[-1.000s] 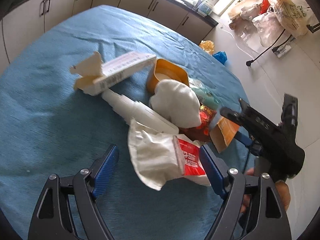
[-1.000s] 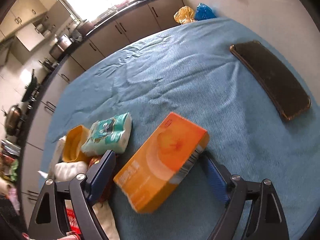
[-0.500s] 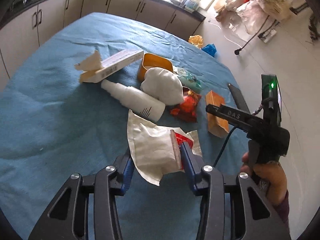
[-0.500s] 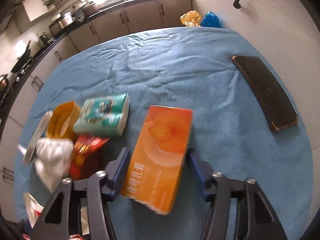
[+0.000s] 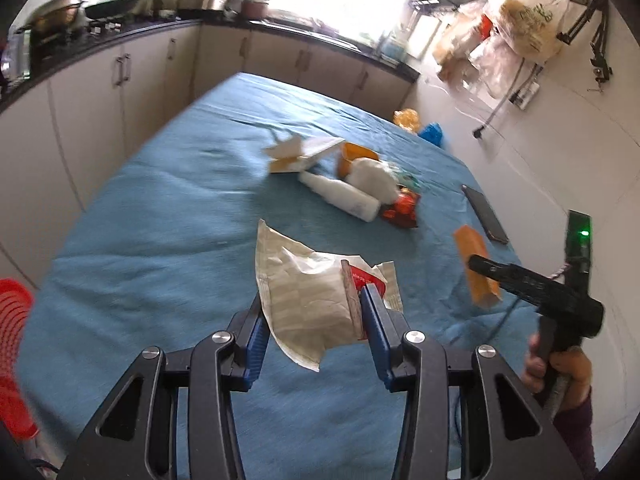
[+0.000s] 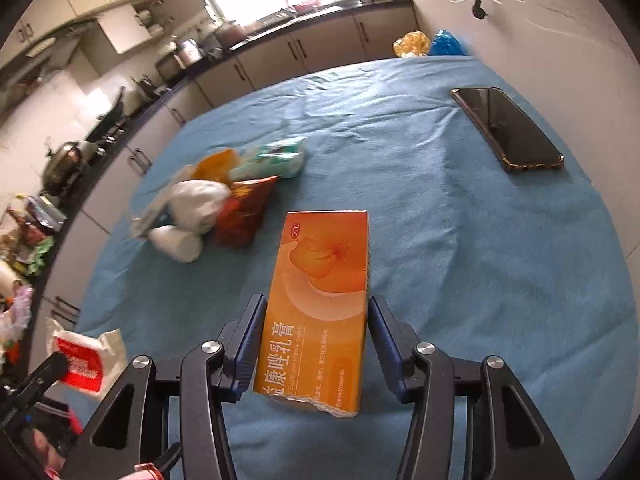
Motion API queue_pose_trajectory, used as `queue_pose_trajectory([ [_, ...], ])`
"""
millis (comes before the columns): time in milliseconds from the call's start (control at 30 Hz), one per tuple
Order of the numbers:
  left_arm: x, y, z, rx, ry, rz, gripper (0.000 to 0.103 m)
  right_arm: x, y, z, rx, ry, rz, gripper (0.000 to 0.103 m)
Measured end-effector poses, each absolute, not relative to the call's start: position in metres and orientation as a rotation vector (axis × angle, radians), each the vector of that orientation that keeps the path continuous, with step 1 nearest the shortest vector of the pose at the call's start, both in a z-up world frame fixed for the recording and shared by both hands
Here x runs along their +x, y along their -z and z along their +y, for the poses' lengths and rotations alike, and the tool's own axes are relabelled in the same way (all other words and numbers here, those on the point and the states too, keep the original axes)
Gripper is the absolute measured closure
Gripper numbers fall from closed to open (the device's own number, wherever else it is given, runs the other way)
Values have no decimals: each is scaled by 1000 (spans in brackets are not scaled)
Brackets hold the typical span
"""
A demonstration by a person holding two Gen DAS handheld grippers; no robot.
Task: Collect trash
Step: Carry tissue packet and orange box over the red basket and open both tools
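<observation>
My left gripper (image 5: 314,320) is shut on a crumpled white and red wrapper (image 5: 308,300), held above the blue tablecloth (image 5: 160,220). My right gripper (image 6: 316,328) is shut on an orange medicine box (image 6: 320,300), lifted off the cloth. The box also shows in the left wrist view (image 5: 476,268), and the wrapper in the right wrist view (image 6: 84,356). More trash lies in a pile mid-table: a white bottle (image 5: 340,196), a white wad (image 5: 370,174), a red snack bag (image 5: 402,210), a torn carton (image 5: 300,154), an orange cup (image 5: 352,156) and a green tissue pack (image 6: 276,156).
A black phone (image 6: 508,128) lies near the table's right edge. A red basket (image 5: 12,312) stands off the table's left side. Kitchen cabinets (image 5: 120,92) run along the far side. Yellow and blue bags (image 6: 428,42) lie beyond the far end.
Both grippers have closed on their items and lifted them up and back from the pile: the left on the wrapper, the right on the orange box.
</observation>
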State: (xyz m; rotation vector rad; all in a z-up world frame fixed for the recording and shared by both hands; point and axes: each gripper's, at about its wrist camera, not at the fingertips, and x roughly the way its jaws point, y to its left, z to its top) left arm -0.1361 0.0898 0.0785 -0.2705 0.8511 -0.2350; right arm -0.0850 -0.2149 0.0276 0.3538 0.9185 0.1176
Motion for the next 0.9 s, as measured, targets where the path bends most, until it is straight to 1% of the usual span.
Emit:
queue_pose_trajectory([
  [300, -176, -89, 155, -295, 81, 808, 60, -99, -48, -143, 307, -295, 878, 47],
  [900, -250, -89, 307, -396, -242, 721, 60, -107, -57, 40, 146, -641, 883, 47],
])
